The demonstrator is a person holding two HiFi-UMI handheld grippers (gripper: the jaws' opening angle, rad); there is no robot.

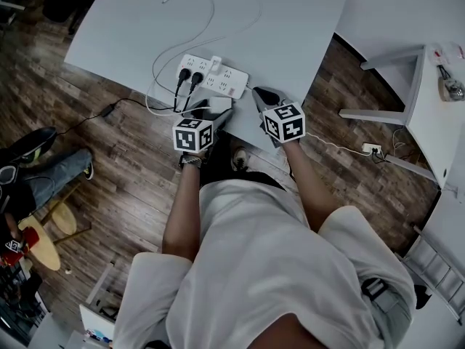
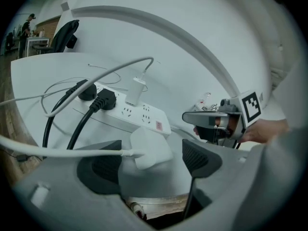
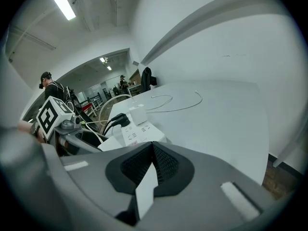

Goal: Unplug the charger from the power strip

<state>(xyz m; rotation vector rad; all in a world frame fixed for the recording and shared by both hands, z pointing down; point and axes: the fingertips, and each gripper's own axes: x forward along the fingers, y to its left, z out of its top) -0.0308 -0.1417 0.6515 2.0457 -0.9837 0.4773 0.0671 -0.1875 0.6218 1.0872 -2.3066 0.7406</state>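
- The left tongs [image 2: 152, 150] stand wide open just above the tabletop [image 1: 290, 27], at its near edge.
- The charger [image 2: 150, 146], a small white block, lies unplugged between the two dark pads. Neither pad presses on it, and there is a clear gap on the side towards the right tongs.
- The charger's white cable [image 2: 62, 153] runs off from the block past the left pad.
- The power strip [image 1: 227, 83] lies flat just beyond the charger, set along the near edge and well away from the far corners.
- Two black plugs [image 1: 190, 75] sit side by side in the sockets at the strip's left end, and their black cords drop over the near edge towards the wooden floor [image 1: 131, 180].
- A second white adapter [image 1: 215, 64] stands upright in the strip beside the black plugs. Its thin white lead [image 2: 144, 64] rises from its top.
- The sockets at the strip's right end are empty.
- The right tongs [image 3: 152, 147] are closed, pad against pad, with nothing gripped. They hang over the near edge just right of the strip's right end and point down at a slant.
- Each pair of tongs carries a cube with square markers, and a hand holds each behind the cube.
- A loose white wire [image 1: 218, 20] curls over the middle of the tabletop, apart from the strip.
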